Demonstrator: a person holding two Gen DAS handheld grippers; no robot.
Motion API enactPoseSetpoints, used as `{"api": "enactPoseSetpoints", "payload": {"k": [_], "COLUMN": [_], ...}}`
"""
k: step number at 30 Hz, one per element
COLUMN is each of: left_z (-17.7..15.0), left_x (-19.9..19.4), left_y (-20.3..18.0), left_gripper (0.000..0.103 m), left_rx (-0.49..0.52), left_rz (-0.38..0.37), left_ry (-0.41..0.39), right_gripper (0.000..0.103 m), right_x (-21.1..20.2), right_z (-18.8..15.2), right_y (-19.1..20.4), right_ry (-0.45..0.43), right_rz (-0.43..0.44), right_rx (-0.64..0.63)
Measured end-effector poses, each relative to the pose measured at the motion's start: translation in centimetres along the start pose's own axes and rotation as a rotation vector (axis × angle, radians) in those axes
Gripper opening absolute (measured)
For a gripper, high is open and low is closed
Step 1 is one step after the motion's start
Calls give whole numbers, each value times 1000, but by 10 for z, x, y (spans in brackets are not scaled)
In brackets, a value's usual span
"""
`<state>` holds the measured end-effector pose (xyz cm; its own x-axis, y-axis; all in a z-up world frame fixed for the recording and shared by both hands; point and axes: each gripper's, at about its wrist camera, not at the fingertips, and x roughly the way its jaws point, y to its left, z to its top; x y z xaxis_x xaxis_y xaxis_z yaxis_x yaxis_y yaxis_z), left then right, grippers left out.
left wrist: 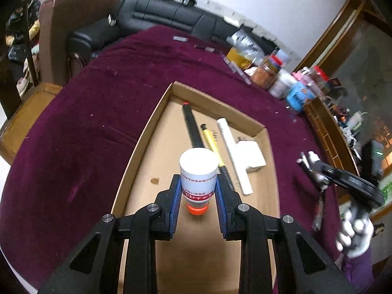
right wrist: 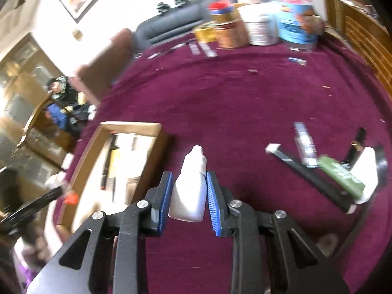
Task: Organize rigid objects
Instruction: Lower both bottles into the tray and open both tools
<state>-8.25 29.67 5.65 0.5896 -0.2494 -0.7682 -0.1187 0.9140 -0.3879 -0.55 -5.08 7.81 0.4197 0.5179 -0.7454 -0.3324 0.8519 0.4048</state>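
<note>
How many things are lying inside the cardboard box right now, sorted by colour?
Left wrist view, box:
Black: 1, a long stick
Yellow: 1, a pen
White: 2, a long bar and a flat block
Total: 4

From my right wrist view, the far cluster of jars and tubs (right wrist: pixel 259 22) is smeared by motion, so I can't read any label. The open brown cardboard tray (right wrist: pixel 98 137) on the left is blurred too, and its contents run together into streaks. In the left wrist view, the tray's near end (left wrist: pixel 196 264) is hidden behind my jaws. The white-gloved hand (left wrist: pixel 355 235) at the right is blurred and partly cut off.
</note>
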Motion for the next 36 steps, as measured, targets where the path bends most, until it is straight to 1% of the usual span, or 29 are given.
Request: {"api": "enactPoseSetpoints", "payload": {"k": [5,9,12,14,16,17,20,22,26,28,31,33,36], "left_z": [22,31,34,35,34,30,21,9,-11,-20,-31,-37,-46], "left_x": [38,57,64,63,58,52,29,6,-23,-34,-45,-51,-56], "left_y": [11,19,19,20,24,24,22,20,27,32,38,41,41], "left_gripper": [23,23,23,23,23,23,25,35,39,44,45,45,46], "left_rx": [-24,-41,-39,-55,-85,-93,-78,-54,-50,-59,-68,-84,-100], "left_rz": [62,78,107,96,72,48,19,10,-18,-14,7,4,1], "left_ry": [67,106,102,92,79,69,26,-18,-58,-70,-80,-87,-106], "right_gripper": [26,26,26,26,26,26,26,26,26,26,26,26,26], "right_x": [25,47,70,83,97,103,121,131,151,162,165,162,148], "right_z": [1,-2,-1,1,5,6,14,20,30,32,33,32,34], "right_y": [52,86,109,119,128,132,142,145,148,149,147,146,143], "right_ry": [59,100,135,150,162,165,172,173,194,222,205,191,159], "right_rz": [90,118,129,129,117,109,65,38,-6,-26,-62,-82,-71], "right_rx": [-52,-101,-124,-134,-141,-146,-167,-176,-182,-185,-186,-201,-190]}}
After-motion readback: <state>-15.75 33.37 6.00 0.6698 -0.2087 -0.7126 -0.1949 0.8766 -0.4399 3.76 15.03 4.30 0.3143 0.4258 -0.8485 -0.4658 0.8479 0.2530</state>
